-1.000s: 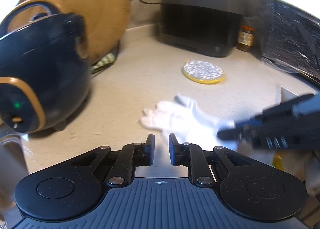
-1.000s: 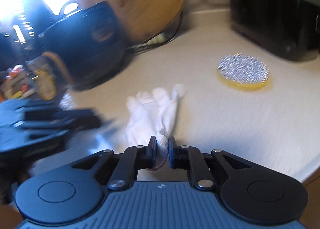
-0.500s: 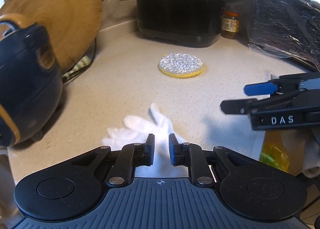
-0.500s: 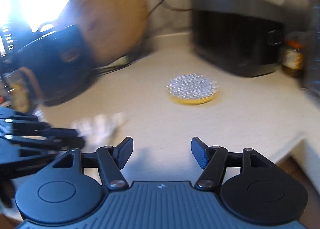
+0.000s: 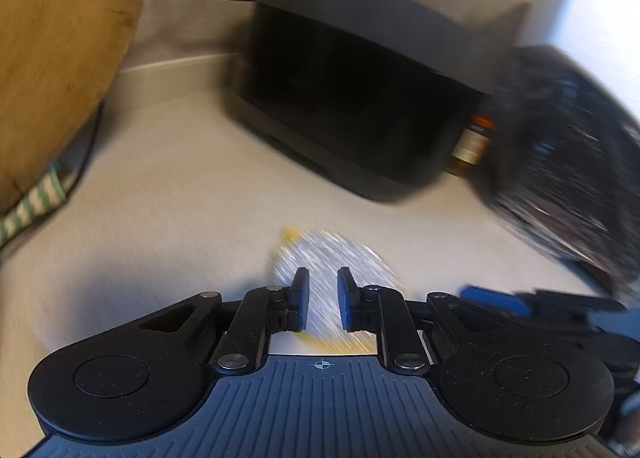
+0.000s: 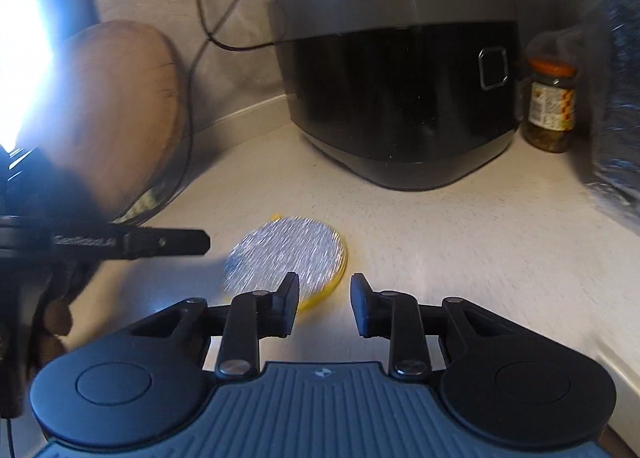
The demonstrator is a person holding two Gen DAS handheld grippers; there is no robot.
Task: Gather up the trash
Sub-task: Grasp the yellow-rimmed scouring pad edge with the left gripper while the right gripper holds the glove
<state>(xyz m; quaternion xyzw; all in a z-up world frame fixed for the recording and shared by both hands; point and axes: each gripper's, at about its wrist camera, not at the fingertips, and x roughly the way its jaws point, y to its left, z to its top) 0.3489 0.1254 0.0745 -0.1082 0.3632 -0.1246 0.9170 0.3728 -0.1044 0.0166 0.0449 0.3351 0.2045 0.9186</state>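
My left gripper (image 5: 323, 300) tilts down toward the tabletop (image 5: 160, 217), its jaws narrow with a small gap and nothing pinched between them. Past the tips lies the round scouring pad (image 5: 332, 262), silver on top with a yellow rim, flat on the tabletop; the view is smeared, so I cannot tell whether the tips touch it. My right gripper (image 6: 325, 300) also slants downward, and its jaws have just been closing to a moderate gap; nothing sits between them. From the right wrist view the same pad (image 6: 288, 254) lies just ahead of the left fingertip (image 6: 290, 290), partly behind it, while bare tabletop (image 6: 460, 250) shows through the gap. The other gripper's dark finger (image 6: 160, 244) reaches in from the left, its tip just beside the pad's edge.

Beyond the pad, the black rice cooker (image 6: 400, 97) stands against the wall, well apart from it, with open tabletop between. A glass jar (image 6: 550, 105) with an orange lid stands just right of the cooker, and crinkled dark plastic (image 6: 616, 97) closes in the right side. A wooden board (image 6: 116, 109) leans at the left, a cord (image 6: 208, 17) hanging behind it. The tabletop's front edge (image 6: 616, 362) drops off at lower right.
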